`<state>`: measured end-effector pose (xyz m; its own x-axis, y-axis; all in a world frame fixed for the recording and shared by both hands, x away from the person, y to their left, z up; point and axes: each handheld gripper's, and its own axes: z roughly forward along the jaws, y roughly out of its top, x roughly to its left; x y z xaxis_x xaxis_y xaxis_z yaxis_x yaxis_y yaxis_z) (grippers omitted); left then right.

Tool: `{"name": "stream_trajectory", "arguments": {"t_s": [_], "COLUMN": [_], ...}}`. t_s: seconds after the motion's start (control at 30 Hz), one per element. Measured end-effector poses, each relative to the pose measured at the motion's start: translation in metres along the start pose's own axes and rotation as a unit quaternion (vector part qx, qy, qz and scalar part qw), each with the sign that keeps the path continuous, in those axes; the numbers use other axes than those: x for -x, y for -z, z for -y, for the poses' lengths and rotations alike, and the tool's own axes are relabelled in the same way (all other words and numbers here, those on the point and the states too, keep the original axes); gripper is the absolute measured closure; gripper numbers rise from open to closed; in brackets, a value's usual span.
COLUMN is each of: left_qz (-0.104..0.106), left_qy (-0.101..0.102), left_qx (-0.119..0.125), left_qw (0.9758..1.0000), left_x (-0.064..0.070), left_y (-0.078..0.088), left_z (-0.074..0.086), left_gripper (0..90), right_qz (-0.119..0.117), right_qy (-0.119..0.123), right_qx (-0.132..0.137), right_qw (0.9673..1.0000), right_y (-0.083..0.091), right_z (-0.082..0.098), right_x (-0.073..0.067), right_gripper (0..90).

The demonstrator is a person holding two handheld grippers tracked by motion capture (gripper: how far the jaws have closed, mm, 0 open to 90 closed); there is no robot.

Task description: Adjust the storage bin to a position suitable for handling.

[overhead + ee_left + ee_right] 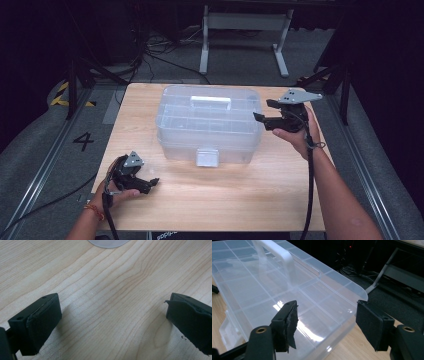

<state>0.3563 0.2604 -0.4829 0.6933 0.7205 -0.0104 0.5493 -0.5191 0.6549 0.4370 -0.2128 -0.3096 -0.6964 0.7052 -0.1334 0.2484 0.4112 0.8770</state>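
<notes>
The clear box [207,122] is sitting in the middle of the bench [240,195], lid down and its white latch [207,157] hanging at the six o'clock face, apparently still fastened, though the high view is too soft to be sure. The right gripper [264,111] is hovering off the box's three o'clock end, raised above the bench, jaws standing apart with nothing between them; its own view is looking across the lid toward the white handle [278,255], and the pads are touching no plastic. The left gripper [150,183] is resting low at about seven o'clock from the box, well apart from it, jaws wide open over bare wood with nothing in them. So, as I read it, the job is barely under way: nothing is gripped, the lid is not lifted, the latch is not worked. What looks to be coming is the right gripper closing in on the box's end or handle, with the left one waiting near the latch side.
</notes>
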Motion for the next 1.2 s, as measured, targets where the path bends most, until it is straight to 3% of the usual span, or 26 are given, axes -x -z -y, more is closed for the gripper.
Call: {"name": "stream_trajectory", "arguments": {"t_s": [0.67,1.2], "left_qz": [0.0,-0.001], "left_qy": [0.0,-0.001], "left_qx": [0.0,0.001], "left_qw": [1.0,1.0], "left_x": [0.0,0.0], "left_y": [0.0,0.0], "left_z": [0.0,0.0], "left_gripper": [0.4,0.4], "right_qz": [-0.04,-0.066], "right_qy": [0.024,0.039], "right_qx": [-0.017,-0.036], "right_qw": [0.9987,0.9965], "right_y": [-0.039,-0.063], "right_z": [-0.029,-0.043], "right_x": [-0.019,-0.026], "right_gripper": [38.9,50.9]}}
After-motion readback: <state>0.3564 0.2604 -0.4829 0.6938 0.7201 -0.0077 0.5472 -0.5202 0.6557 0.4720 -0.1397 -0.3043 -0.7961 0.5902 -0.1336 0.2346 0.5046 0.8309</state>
